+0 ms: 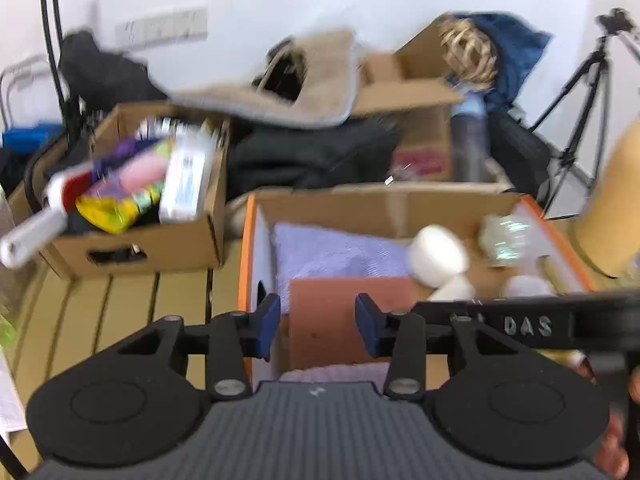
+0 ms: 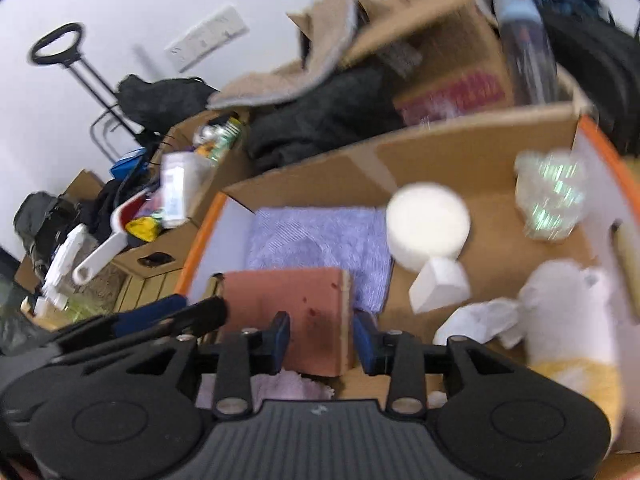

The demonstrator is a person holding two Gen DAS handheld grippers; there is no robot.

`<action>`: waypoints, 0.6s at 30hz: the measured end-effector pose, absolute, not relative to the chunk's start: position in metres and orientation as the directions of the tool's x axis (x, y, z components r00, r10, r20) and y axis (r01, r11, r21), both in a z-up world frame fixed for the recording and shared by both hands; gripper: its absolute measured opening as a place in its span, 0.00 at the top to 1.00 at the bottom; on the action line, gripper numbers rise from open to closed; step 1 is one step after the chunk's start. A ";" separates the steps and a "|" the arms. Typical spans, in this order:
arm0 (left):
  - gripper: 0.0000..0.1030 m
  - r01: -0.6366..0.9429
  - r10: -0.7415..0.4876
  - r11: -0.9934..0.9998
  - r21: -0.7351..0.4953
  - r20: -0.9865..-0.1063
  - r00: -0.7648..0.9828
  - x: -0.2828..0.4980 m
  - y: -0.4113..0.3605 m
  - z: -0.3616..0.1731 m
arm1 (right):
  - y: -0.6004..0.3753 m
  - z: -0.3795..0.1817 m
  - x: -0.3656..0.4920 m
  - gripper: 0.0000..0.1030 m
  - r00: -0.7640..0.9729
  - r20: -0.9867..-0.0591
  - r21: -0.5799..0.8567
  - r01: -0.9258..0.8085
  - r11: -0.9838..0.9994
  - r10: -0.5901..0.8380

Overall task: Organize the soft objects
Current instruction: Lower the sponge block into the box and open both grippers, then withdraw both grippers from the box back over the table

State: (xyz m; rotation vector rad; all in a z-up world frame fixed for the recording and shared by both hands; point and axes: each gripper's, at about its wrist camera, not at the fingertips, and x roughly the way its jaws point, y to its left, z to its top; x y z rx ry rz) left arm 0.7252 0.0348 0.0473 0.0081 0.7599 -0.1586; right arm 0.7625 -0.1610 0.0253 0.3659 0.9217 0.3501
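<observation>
An orange-edged cardboard box (image 2: pixel 440 152) holds a lilac towel (image 2: pixel 320 240) at its back left, with a terracotta sponge block (image 2: pixel 288 300) lying on the towel's near edge. The right gripper (image 2: pixel 322 342) has its jaws apart astride the block's near right corner, not pressing it. The left gripper (image 1: pixel 316 324), also apart and empty, hangs just above the block, with white foam pieces (image 2: pixel 430 220) to the right.

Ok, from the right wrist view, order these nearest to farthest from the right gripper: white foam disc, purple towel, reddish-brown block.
From the right gripper:
1. reddish-brown block, between its fingers, centre-left.
2. purple towel, behind the block.
3. white foam disc, further back, right of the towel.
</observation>
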 end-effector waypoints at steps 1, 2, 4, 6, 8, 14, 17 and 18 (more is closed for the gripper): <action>0.58 0.145 -0.137 0.988 -0.044 -0.675 0.725 0.714 0.035 0.059 | -0.164 0.033 0.758 0.66 0.569 -0.697 0.441 -0.140 0.887 0.436; 0.57 0.147 -0.133 0.988 -0.035 -0.666 0.734 0.704 0.034 0.071 | -0.169 0.045 0.749 0.65 0.587 -0.686 0.436 -0.142 0.889 0.430; 0.55 0.145 -0.124 0.989 -0.020 -0.648 0.752 0.685 0.033 0.094 | -0.179 0.065 0.734 0.64 0.609 -0.670 0.431 -0.146 0.890 0.424; 0.53 0.150 -0.119 0.989 -0.002 -0.620 0.775 0.660 0.035 0.119 | -0.193 0.089 0.712 0.63 0.641 -0.656 0.403 -0.148 0.903 0.398; 0.46 0.156 -0.118 0.988 0.013 -0.591 0.798 0.637 0.037 0.140 | -0.210 0.114 0.686 0.59 0.676 -0.641 0.361 -0.153 0.920 0.363; 0.29 0.105 -0.057 0.992 0.067 -0.507 0.860 0.564 0.052 0.182 | -0.278 0.162 0.605 0.50 0.769 -0.575 0.316 -0.106 0.943 0.279; 0.28 0.100 -0.046 0.991 0.084 -0.495 0.867 0.530 0.045 0.186 | -0.299 0.169 0.569 0.49 0.786 -0.560 0.334 -0.078 0.939 0.264; 0.25 0.101 -0.050 0.992 0.080 -0.487 0.872 0.520 0.045 0.186 | -0.301 0.172 0.558 0.49 0.793 -0.551 0.334 -0.076 0.940 0.260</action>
